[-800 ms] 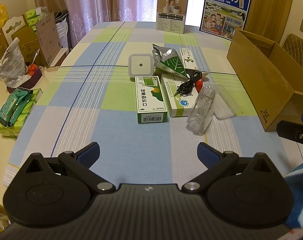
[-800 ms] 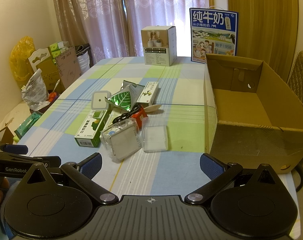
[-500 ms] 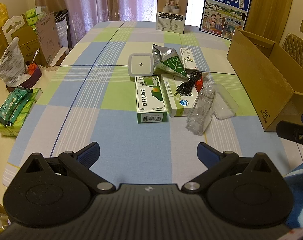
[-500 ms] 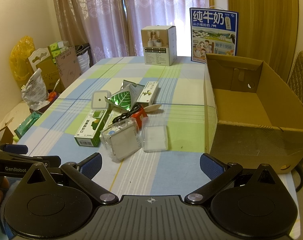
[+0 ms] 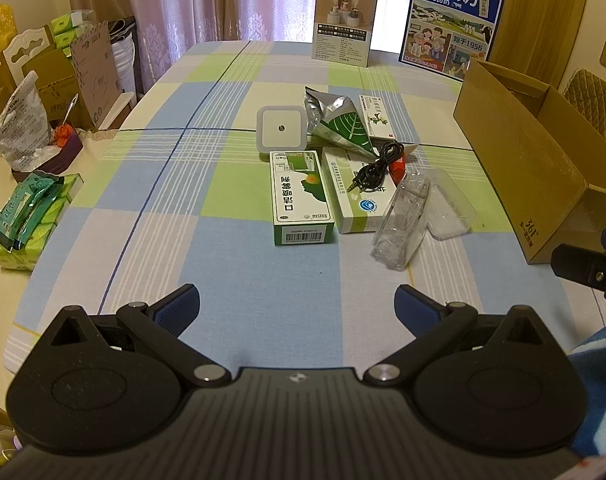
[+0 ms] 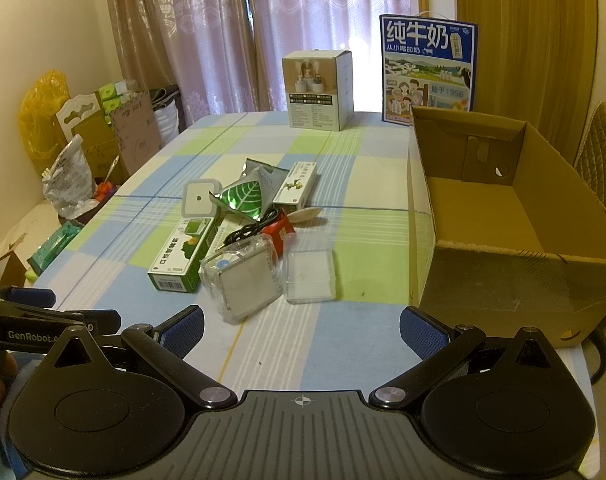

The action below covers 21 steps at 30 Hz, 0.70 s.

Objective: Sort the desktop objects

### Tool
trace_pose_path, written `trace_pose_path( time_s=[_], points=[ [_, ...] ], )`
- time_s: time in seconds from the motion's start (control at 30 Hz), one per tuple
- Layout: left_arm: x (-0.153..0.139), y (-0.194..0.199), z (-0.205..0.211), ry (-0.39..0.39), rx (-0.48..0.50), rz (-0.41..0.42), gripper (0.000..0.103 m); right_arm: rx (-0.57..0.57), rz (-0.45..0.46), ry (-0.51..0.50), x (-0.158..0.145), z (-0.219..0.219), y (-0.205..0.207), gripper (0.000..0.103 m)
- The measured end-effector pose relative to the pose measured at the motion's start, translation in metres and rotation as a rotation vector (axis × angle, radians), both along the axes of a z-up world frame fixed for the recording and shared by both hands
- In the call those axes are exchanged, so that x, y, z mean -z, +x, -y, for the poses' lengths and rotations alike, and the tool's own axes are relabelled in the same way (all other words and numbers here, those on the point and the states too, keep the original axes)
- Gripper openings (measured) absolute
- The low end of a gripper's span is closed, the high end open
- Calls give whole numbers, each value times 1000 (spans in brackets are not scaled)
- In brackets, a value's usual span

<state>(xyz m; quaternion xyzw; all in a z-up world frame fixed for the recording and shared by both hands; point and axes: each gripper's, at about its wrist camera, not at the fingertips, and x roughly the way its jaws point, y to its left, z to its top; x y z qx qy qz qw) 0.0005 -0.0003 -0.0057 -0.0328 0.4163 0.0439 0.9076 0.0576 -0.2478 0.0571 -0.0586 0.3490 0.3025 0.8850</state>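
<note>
- Left gripper (image 5: 297, 300): jaws spread wide, nothing between them, low over the near edge of the checked tablecloth (image 5: 207, 184). Same pose as 0.8 s ago; no visible shift.
- Right gripper (image 6: 302, 322): jaws also wide apart, empty, hovering over the near edge. Unchanged from the earlier frames.
- Each gripper shows at the margin of the other's view: right one at the right edge of the left view, left one at the left edge of the right view.
- Object cluster sits mid-table, well ahead of both grippers, none of it moved since the earlier frames.
- Green box (image 5: 302, 197) lies flat, barcode end nearest; white box (image 5: 353, 190) just beside it on the right.
- Black cable (image 5: 377, 168) coiled on top of the white box, a red packet (image 5: 398, 166) touching it.
- White square nightlight (image 5: 281, 129) at the far end of the green box.
- Foil pouch (image 5: 339, 120) with leaf print, right of the nightlight; a small carton (image 5: 377, 116) beside it.
- Clear case (image 6: 245, 276) tilted, leaning against the white box; clear lid (image 6: 309, 276) flat, just right of it.
- Cardboard box (image 6: 503, 276) open-topped, on the right side of the table, apart from the cluster; no object visible inside.
- Far edge: a product box (image 6: 318, 88) and a blue milk carton (image 6: 427, 66) standing upright.
</note>
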Motion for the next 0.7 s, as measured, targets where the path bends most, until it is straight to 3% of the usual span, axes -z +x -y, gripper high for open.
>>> trace_pose_path(
  time_s=[0.7],
  points=[
    [-1, -1, -4, -39, -51, -15, 102, -18, -26, -68, 6, -11, 1, 101]
  ],
)
